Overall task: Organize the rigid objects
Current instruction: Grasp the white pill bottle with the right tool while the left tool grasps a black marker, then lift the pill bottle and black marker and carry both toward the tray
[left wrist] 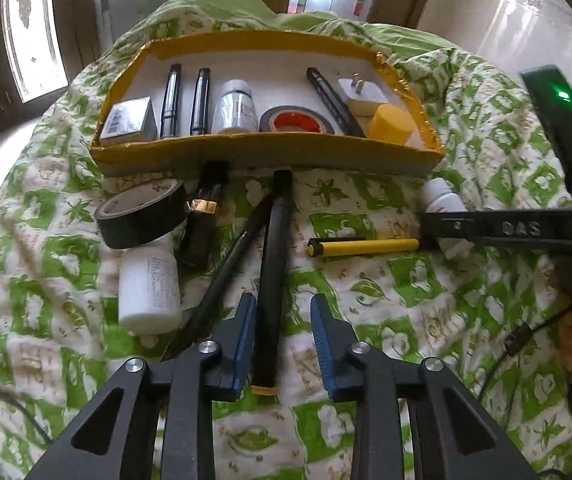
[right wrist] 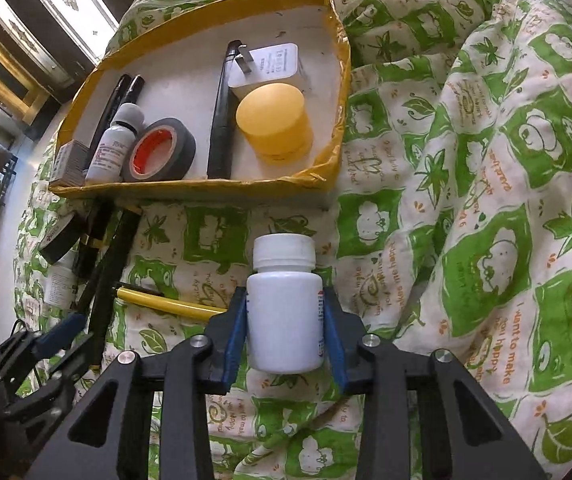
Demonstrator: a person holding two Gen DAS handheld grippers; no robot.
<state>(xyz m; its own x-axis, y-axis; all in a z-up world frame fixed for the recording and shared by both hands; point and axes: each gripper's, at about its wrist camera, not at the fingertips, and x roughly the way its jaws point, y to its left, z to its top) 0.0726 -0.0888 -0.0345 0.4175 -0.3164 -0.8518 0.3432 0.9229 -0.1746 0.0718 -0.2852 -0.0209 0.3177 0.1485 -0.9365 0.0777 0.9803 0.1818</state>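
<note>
My right fingers (right wrist: 286,320) are closed on a white bottle (right wrist: 284,312): both blue pads press flat against its sides, cap pointing away from me, over the green-patterned bedcover (right wrist: 486,200). My left fingers (left wrist: 283,340) stand partly apart around a long black pen (left wrist: 271,280). The left pad looks to be against the barrel; a gap shows between the barrel and the right pad, so I cannot confirm a grip. The pen lies on the bedcover, its far end touching the front wall of the cardboard tray (left wrist: 265,156).

Just left of that pen a second thin black pen (left wrist: 229,264) lies at an angle. Further left are a black tube with a gold band (left wrist: 201,224), a roll of black tape (left wrist: 141,214) and a white bottle on its side (left wrist: 149,288), the tape resting partly on that bottle. To the right of my left fingers lies a yellow pen (left wrist: 366,246).

In the tray, left to right in the left wrist view: a small grey box (left wrist: 129,120), two black tubes (left wrist: 185,100), a small white bottle (left wrist: 235,106), a grey tape roll with a red core (left wrist: 296,120), a black pen (left wrist: 334,102), a white plug adapter (left wrist: 362,94) and a yellow-capped jar (left wrist: 392,120).
</note>
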